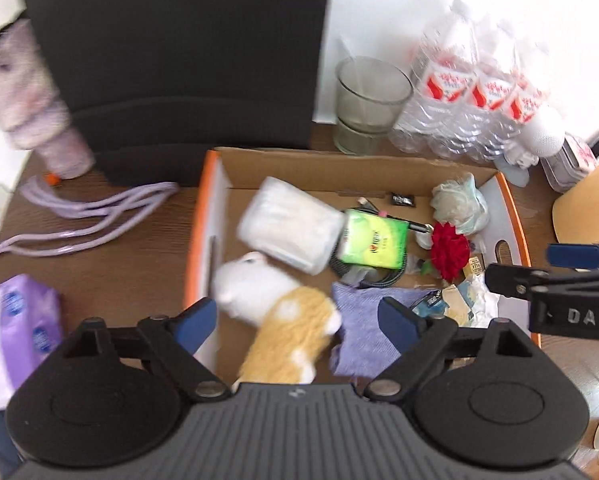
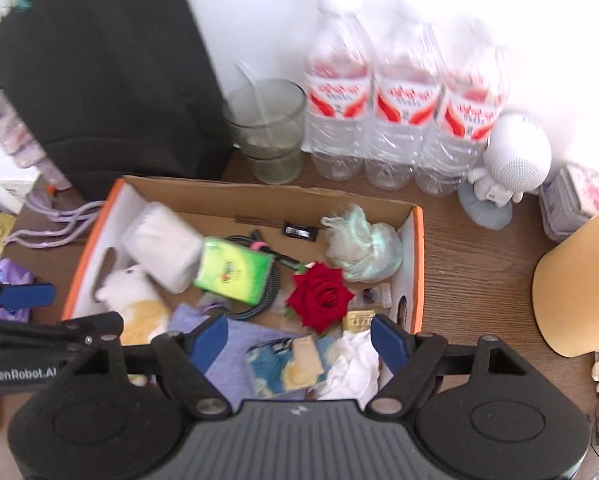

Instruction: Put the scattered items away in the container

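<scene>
An open cardboard box (image 1: pixel 511 216) (image 2: pixel 417 248) with orange edges holds a white tissue pack (image 1: pixel 291 224) (image 2: pixel 163 246), a green packet (image 1: pixel 373 240) (image 2: pixel 235 270), a red rose (image 1: pixel 450 249) (image 2: pixel 322 300), a plush toy (image 1: pixel 275 312) (image 2: pixel 135 300), a purple cloth (image 1: pixel 363 328) (image 2: pixel 235 344), a pale mesh ball (image 1: pixel 461 204) (image 2: pixel 359 248) and a cable. My left gripper (image 1: pixel 299 316) is open and empty above the plush toy. My right gripper (image 2: pixel 299 338) is open and empty above a blue wrapper (image 2: pixel 287 368) and white paper (image 2: pixel 351 364).
A purple packet (image 1: pixel 27 328) (image 2: pixel 7 280) and lilac cords (image 1: pixel 87 212) lie on the table left of the box. A glass (image 1: pixel 369 104) (image 2: pixel 269 128), water bottles (image 1: pixel 471 92) (image 2: pixel 403 108), an astronaut figure (image 2: pixel 507 160) and a black panel (image 1: pixel 179 60) stand behind. A tan object (image 2: pixel 579 280) stands at right.
</scene>
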The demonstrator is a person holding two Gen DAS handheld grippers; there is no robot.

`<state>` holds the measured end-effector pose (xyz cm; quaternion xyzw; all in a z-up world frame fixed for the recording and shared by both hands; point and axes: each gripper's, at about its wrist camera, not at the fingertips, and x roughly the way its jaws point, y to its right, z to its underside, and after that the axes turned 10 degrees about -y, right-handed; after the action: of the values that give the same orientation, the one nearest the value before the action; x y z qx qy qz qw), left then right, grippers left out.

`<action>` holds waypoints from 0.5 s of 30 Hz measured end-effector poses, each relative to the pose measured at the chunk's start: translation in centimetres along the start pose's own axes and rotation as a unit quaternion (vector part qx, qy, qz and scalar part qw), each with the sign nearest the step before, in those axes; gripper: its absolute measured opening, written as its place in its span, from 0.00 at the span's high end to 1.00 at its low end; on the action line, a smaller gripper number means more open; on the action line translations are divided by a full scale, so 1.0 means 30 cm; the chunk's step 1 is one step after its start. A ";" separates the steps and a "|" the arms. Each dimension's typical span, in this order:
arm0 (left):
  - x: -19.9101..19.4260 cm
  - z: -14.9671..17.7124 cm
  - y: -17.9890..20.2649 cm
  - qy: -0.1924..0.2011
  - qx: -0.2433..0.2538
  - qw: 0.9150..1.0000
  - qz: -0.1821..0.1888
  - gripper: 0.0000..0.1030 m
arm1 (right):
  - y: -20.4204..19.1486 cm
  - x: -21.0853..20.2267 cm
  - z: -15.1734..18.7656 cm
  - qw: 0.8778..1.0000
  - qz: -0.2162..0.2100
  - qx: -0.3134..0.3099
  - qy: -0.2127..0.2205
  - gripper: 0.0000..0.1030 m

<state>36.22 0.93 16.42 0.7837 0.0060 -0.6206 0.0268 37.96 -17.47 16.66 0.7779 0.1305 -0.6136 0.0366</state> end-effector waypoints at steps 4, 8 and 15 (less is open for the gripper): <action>-0.126 0.081 -0.023 0.081 -0.008 0.997 -0.009 0.02 | -0.052 -0.115 0.081 0.996 0.006 -0.013 0.084 0.15; -0.193 0.232 -0.020 0.229 -0.014 0.973 -0.016 0.00 | -0.119 -0.151 0.258 0.969 0.056 -0.048 0.237 0.11; -0.180 0.437 0.033 0.351 0.031 0.935 -0.042 0.00 | -0.116 -0.128 0.425 0.942 0.030 -0.011 0.334 0.12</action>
<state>22.28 -0.56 18.71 0.9512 0.0285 -0.3060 -0.0269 24.23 -17.48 17.59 0.9414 0.1184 -0.3153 0.0183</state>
